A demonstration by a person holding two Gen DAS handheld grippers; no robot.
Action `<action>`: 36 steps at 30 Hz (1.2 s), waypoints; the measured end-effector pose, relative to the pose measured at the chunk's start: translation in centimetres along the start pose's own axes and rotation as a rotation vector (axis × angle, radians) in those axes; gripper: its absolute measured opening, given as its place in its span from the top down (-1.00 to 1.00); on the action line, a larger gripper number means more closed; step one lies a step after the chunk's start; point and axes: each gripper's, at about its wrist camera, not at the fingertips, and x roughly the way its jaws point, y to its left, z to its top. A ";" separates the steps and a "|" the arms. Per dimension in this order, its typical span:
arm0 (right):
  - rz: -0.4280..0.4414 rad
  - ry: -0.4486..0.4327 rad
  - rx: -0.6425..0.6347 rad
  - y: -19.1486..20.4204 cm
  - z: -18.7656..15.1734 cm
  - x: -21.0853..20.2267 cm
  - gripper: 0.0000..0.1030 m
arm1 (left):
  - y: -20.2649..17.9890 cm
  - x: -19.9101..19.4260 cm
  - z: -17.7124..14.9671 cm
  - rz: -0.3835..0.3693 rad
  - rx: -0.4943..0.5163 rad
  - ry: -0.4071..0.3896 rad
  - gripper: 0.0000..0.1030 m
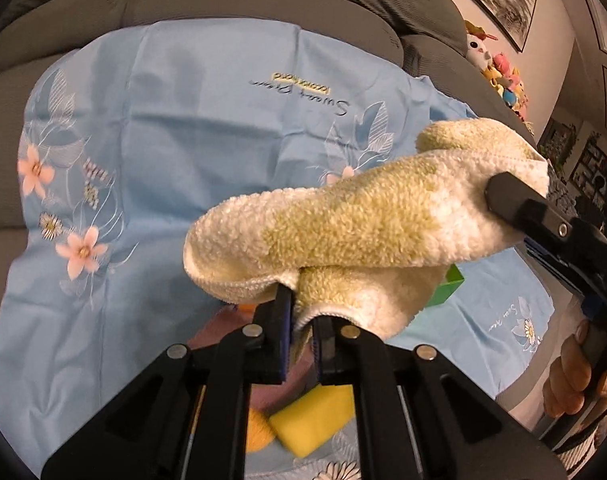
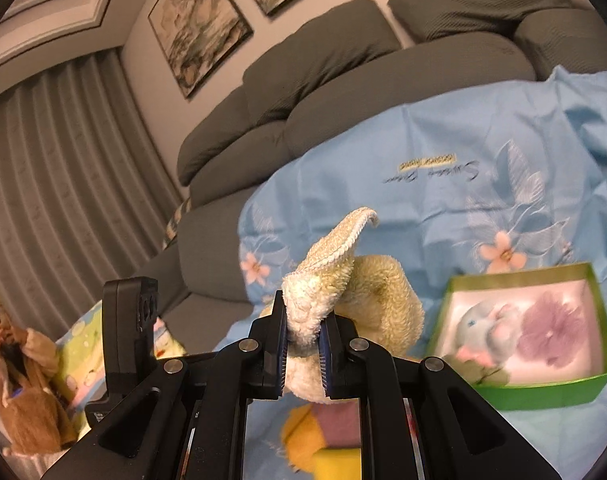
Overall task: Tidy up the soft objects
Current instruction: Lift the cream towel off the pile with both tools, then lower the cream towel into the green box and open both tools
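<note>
A fluffy cream and pale-yellow towel [image 1: 355, 228] hangs in the air between both grippers over a light blue floral cloth [image 1: 175, 128]. My left gripper [image 1: 303, 316] is shut on one end of the towel. My right gripper [image 2: 305, 320] is shut on the other end [image 2: 323, 280]; its fingers also show at the right of the left wrist view [image 1: 515, 200]. A green box [image 2: 523, 394] with a floral lining stands on the cloth to the right. A yellow sponge [image 1: 311, 420] and an orange soft item [image 1: 259, 430] lie on the cloth below the towel.
The cloth covers a grey sofa [image 2: 303, 92] with thick cushions behind. Plush toys [image 1: 499, 72] sit on the sofa's far right. The left gripper's body [image 2: 131, 328] shows at the lower left of the right wrist view. A person [image 2: 11, 360] sits beyond it.
</note>
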 end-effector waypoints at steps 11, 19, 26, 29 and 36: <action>-0.118 -0.037 0.076 -7.5 0.9 -2.0 0.72 | -5.8 6.7 3.6 0.003 0.077 0.055 0.81; -0.220 -0.015 0.159 -14.0 0.4 -0.7 0.72 | -8.3 13.8 4.1 0.038 0.103 0.157 0.80; -0.353 0.133 0.224 -19.0 -0.8 3.2 -0.25 | -7.7 19.1 3.9 0.120 0.080 0.246 -0.48; -0.387 0.155 0.203 -19.6 -1.6 3.2 -0.27 | -7.3 19.5 3.3 0.133 0.086 0.277 -0.54; -0.411 0.113 0.182 -18.6 -3.5 0.2 -0.54 | -7.4 16.9 2.3 0.157 0.122 0.240 -0.98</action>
